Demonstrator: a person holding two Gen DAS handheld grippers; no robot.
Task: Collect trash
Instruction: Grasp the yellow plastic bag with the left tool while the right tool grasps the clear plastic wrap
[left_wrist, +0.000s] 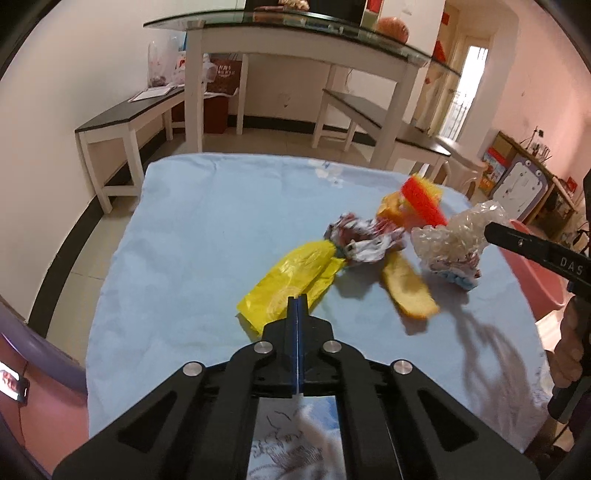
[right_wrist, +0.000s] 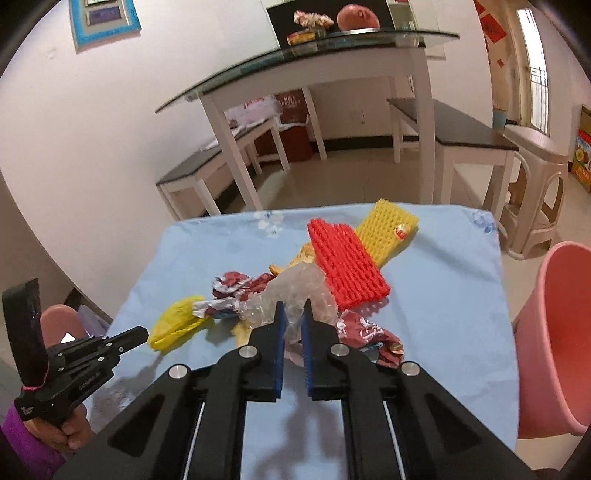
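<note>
A glass-topped white table (right_wrist: 332, 48) with dark benches (left_wrist: 122, 118) fills the room behind, a beige stool (right_wrist: 532, 195) at right. In front lies a blue cloth (left_wrist: 177, 236) spread over the work surface, and a pink bin (right_wrist: 554, 332) stands at its right edge. The trash sits mid-cloth: a red foam net (right_wrist: 345, 267) overlapping a yellow net (right_wrist: 388, 227), a yellow bag (left_wrist: 295, 280) with a crumpled wrapper (left_wrist: 364, 238) touching its far end, and a peel (left_wrist: 408, 290) just beside it. The left gripper (left_wrist: 297, 301) has its pads pressed together, empty, over the bag's near end. The right gripper (right_wrist: 293, 315) is clamped on clear plastic (right_wrist: 295, 291), held above the cloth, a red wrapper (right_wrist: 369, 332) beside it.
</note>
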